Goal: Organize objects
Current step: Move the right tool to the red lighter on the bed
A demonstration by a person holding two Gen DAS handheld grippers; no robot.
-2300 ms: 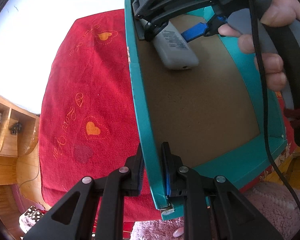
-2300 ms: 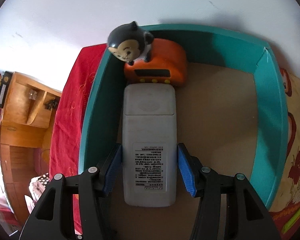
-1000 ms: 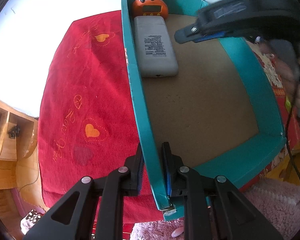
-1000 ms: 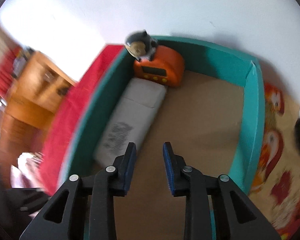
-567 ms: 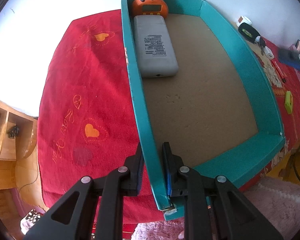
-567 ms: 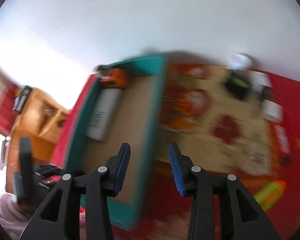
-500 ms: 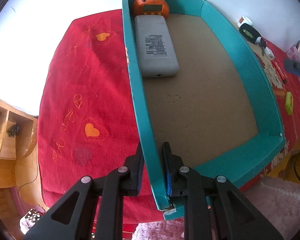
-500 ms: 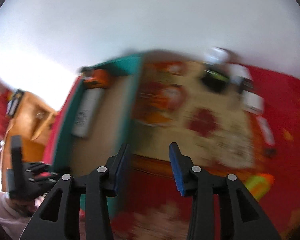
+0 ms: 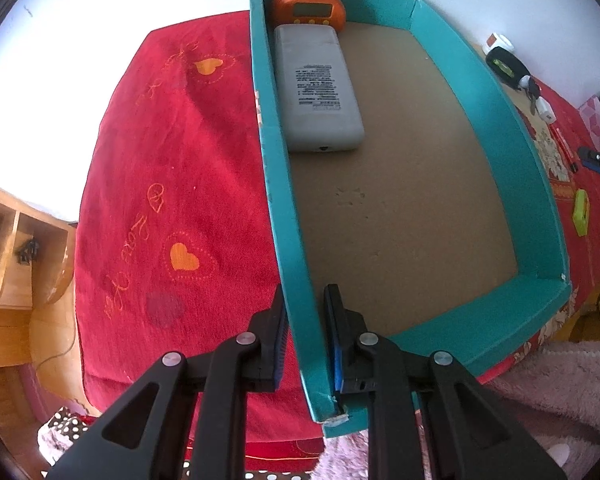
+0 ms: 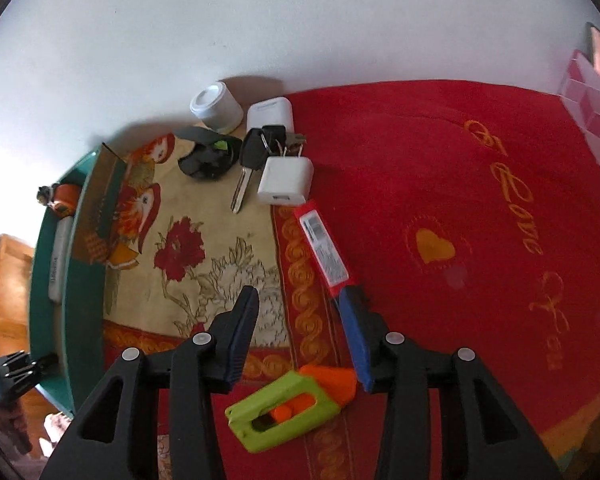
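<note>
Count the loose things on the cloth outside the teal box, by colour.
White: 3, cup, earbud case, charger plug
Black: 2, pouch, key bunch
Red: 1, packet
Green and orange: 1, cutter
Total: 7

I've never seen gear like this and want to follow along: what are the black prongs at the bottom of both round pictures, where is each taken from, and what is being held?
Each picture comes from a fisheye camera on a hand-held gripper, looking along its two black fingers. The left gripper is shut on the side wall of a shallow teal cardboard box. In that box lie a grey remote control and an orange monkey-topped clock. The right gripper holds nothing; its jaws are open above a red cloth, over a lime-green and orange utility knife. Farther off lie a white charger plug, a bunch of keys and a red-packaged pen.
</note>
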